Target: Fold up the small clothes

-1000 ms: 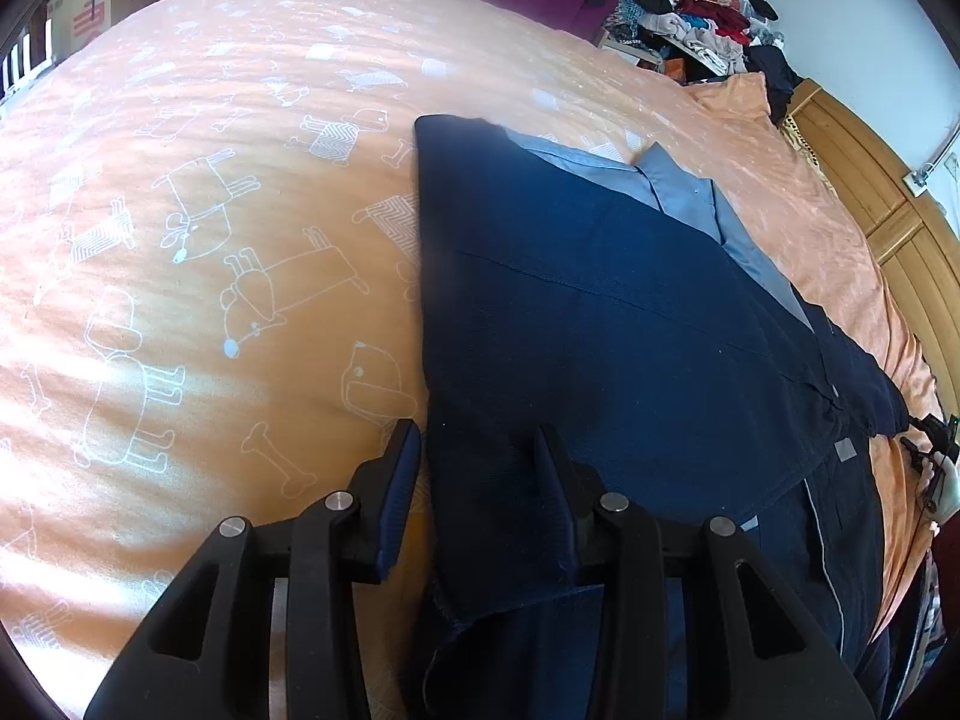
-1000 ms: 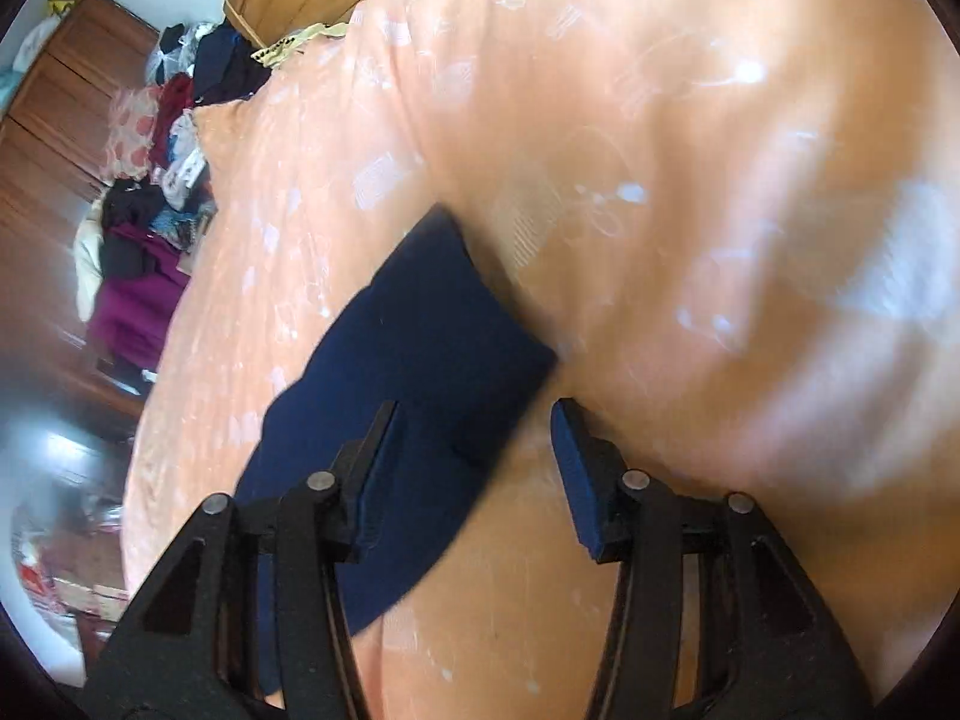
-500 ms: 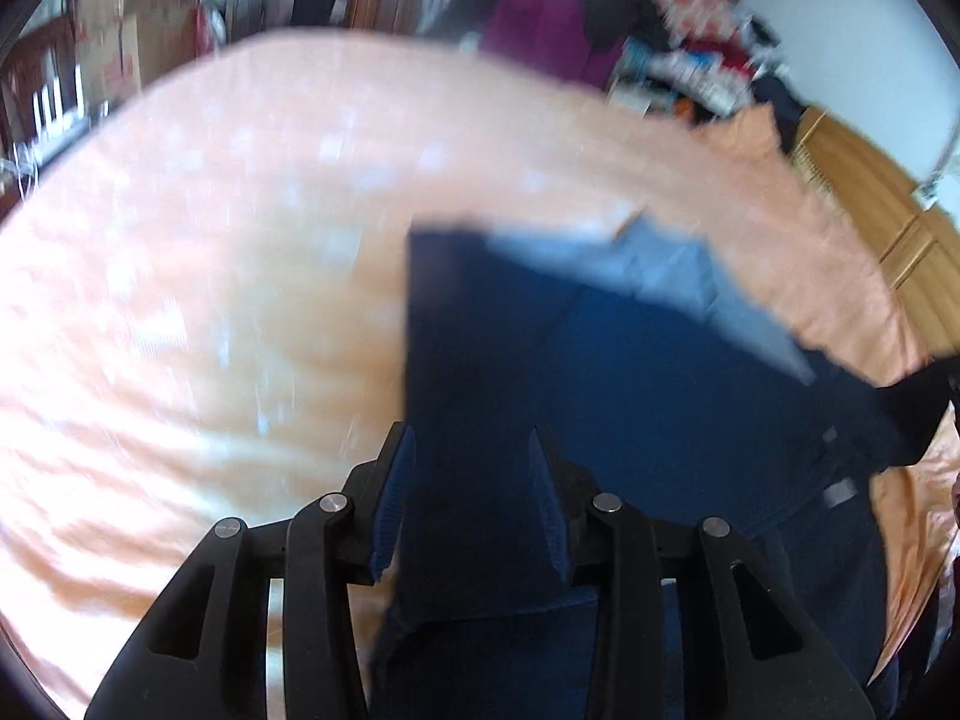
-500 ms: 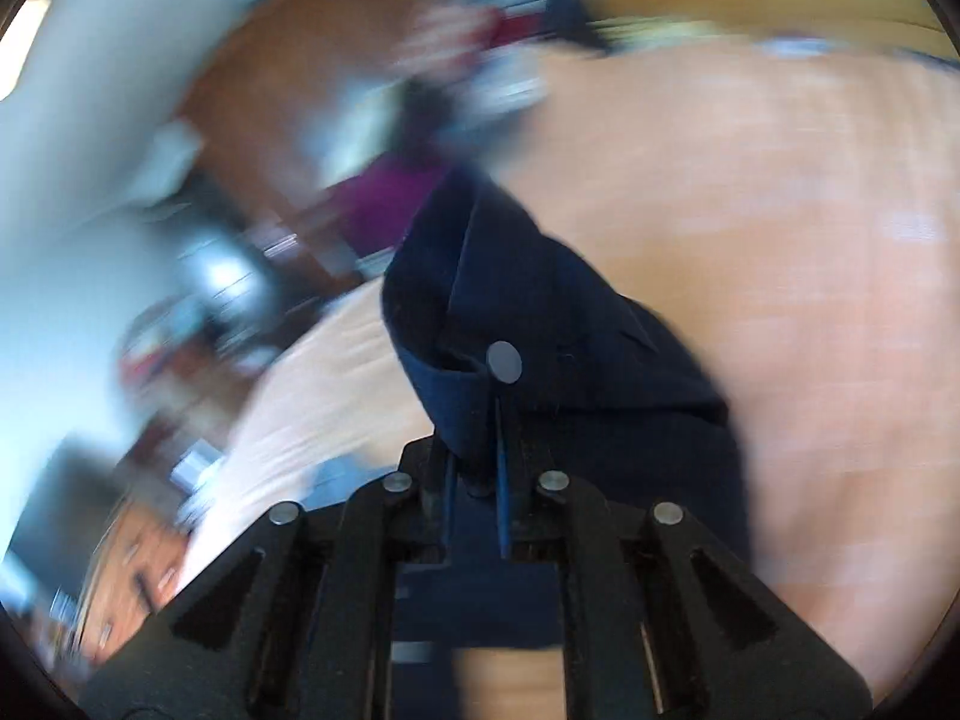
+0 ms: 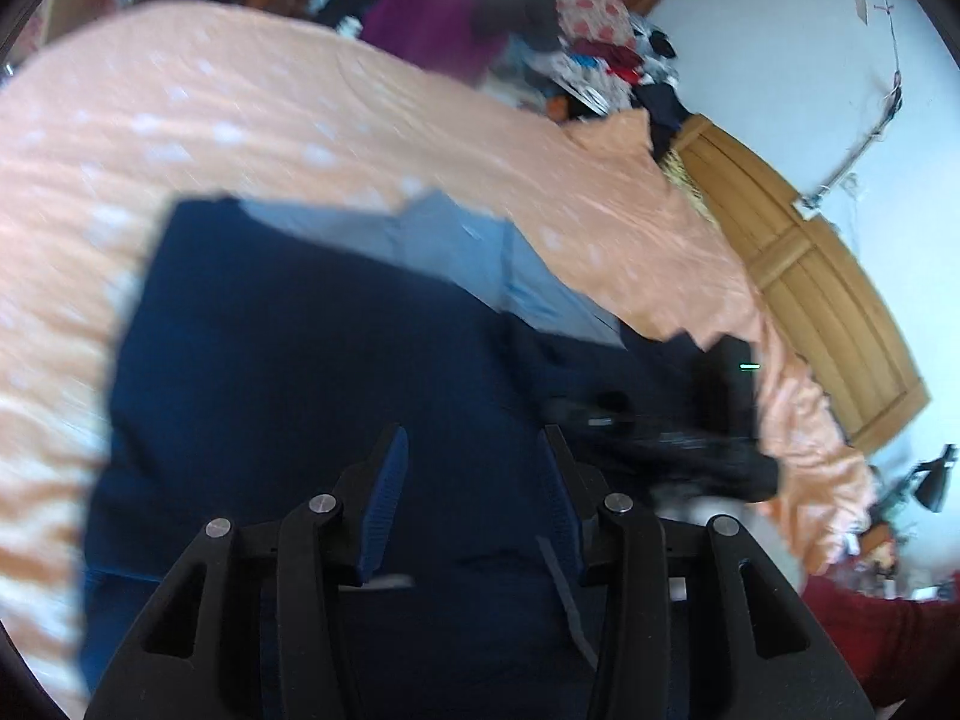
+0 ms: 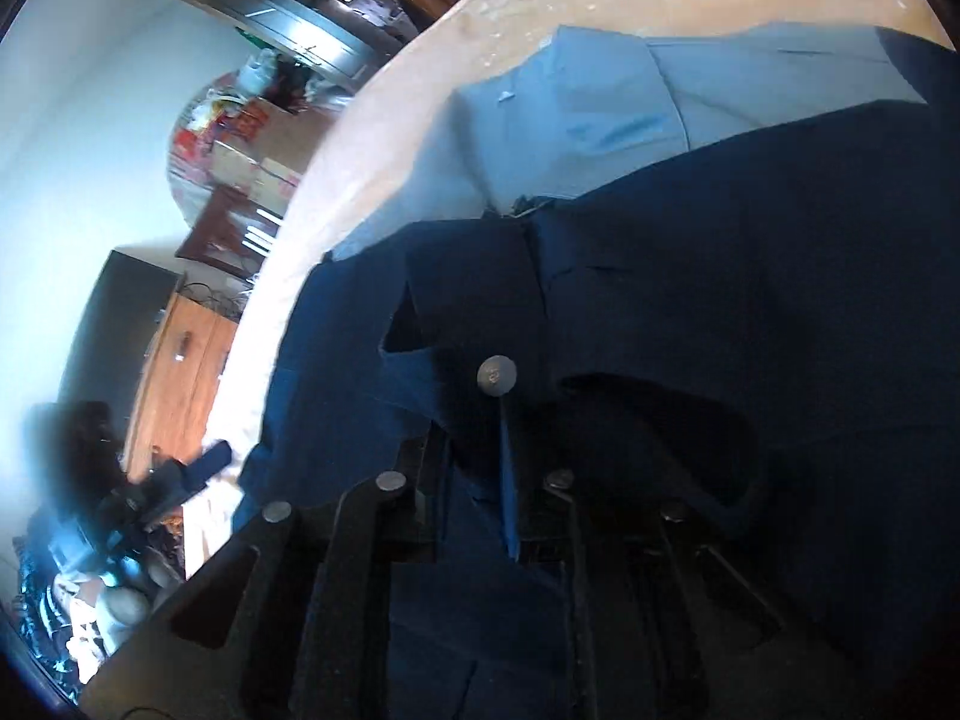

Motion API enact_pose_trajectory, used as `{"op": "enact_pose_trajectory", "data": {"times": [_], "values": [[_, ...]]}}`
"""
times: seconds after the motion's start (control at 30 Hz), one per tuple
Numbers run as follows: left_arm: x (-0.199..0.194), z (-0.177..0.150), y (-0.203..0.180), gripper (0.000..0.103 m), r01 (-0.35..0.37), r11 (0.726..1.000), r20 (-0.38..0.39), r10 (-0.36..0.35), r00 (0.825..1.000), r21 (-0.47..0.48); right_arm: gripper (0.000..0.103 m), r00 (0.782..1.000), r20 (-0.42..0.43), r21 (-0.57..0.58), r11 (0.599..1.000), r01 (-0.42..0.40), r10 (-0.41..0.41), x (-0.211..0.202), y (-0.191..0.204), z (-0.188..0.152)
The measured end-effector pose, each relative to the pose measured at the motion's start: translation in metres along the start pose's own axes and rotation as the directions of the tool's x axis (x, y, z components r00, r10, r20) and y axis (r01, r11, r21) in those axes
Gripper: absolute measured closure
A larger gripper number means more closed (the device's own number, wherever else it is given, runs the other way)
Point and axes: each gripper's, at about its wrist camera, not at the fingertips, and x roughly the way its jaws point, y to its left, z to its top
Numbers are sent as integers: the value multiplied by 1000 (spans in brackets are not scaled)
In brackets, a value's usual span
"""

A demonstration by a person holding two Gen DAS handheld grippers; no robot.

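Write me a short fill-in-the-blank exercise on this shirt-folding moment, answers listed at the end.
1. The right gripper is shut on a fold of the ____ shirt.
2. The left gripper hangs over the shirt with its jaws ____.
3. The shirt's collar shows a lighter ____ lining.
4. The shirt lies on a bedsheet coloured ____.

Answers: navy; open; blue; orange
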Motion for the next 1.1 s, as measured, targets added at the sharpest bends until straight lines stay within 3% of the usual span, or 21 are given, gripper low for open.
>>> {"op": "enact_pose_trajectory", "data": {"times": [0.03,0.1,0.13,0.23,0.3,0.4,0.5,0.8,0.83,0.93,1.0,1.1], "values": [[10,-4,-6,58,30,1000,-23,-30,999,-8,56,1000,0,-11,1000,-6,6,-8,6,5],[28,-8,-19,58,87,996,-48,-87,995,-19,48,998,57,-69,997,-26,30,-43,20,8],[36,-11,-25,58,117,993,-58,-118,991,-30,47,996,76,-82,996,-37,44,-53,22,24],[62,-19,-44,58,160,986,-87,-163,983,-47,45,989,141,-68,997,-29,38,-105,13,4],[77,-21,-53,58,160,985,-94,-165,982,-57,45,986,164,-28,1000,-6,11,-119,-1,-6],[104,-20,-56,58,64,993,-126,-76,989,-100,45,983,181,39,999,19,-26,-136,-22,-25],[118,-20,-58,58,31,992,-129,-46,990,-121,45,981,190,83,996,17,-33,-146,-34,-33],[132,-10,-51,59,-60,973,-35,54,998,-225,44,985,160,140,989,42,-65,-175,-61,-70],[137,-8,-51,61,-72,971,-34,66,997,-226,44,985,159,149,988,46,-69,-179,-66,-75],[141,-5,-47,91,-83,971,-33,77,996,-224,44,978,188,163,985,61,-92,-193,-71,-80],[134,-2,-46,94,-30,971,-4,30,1000,-236,44,969,219,163,984,74,-110,-206,-71,-80],[98,10,-56,94,11,981,103,9,995,-193,44,958,241,144,982,121,-153,-218,-71,-78]]}}
